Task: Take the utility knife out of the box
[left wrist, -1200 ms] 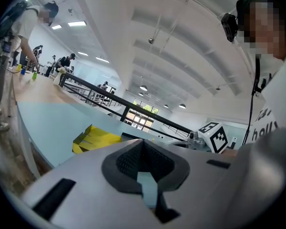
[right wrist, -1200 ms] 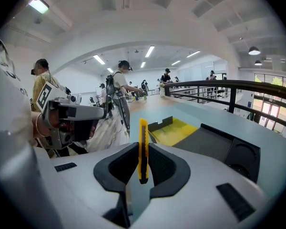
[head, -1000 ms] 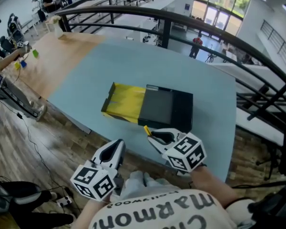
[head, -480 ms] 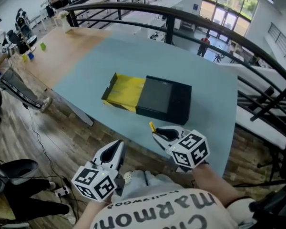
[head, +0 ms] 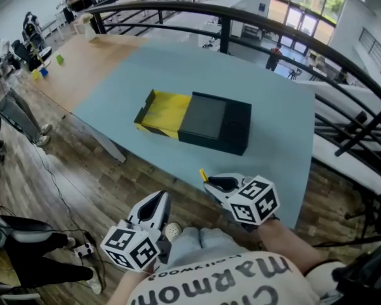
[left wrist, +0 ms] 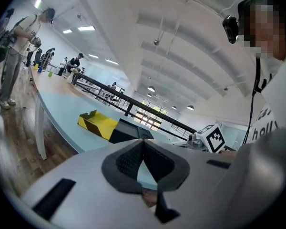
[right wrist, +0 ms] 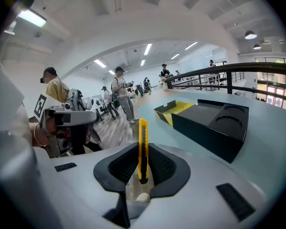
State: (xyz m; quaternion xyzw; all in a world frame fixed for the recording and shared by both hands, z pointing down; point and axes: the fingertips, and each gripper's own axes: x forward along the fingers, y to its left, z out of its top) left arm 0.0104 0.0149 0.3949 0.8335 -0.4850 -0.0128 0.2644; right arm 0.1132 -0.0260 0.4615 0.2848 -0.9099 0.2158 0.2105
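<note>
Left gripper (head: 157, 199): nearest, held low over the wooden floor (head: 82, 170), short of the counter's near edge; in the left gripper view its jaws are together with nothing between them
Right gripper (head: 209, 182): just beyond and to the right, at the counter's near edge; its jaws are clamped on the utility knife
Utility knife (right wrist: 142, 144): yellow, slim, standing on edge between the right gripper's dark pads (right wrist: 162, 165), its end sticking out past the jaw tips; in the head view only that yellow end shows (head: 203, 175); it is out of the box and apart from it
Counter (head: 276, 116): pale blue top, with a wood-coloured stretch at its far left
Box (head: 214, 124): black, lying flat in the middle of the counter, round recesses in its top; a yellow open part (head: 166, 110) touches its left end
Railing (head: 254, 24): dark curved bars past the counter's far edge
Far background: people standing at other tables on the left
</note>
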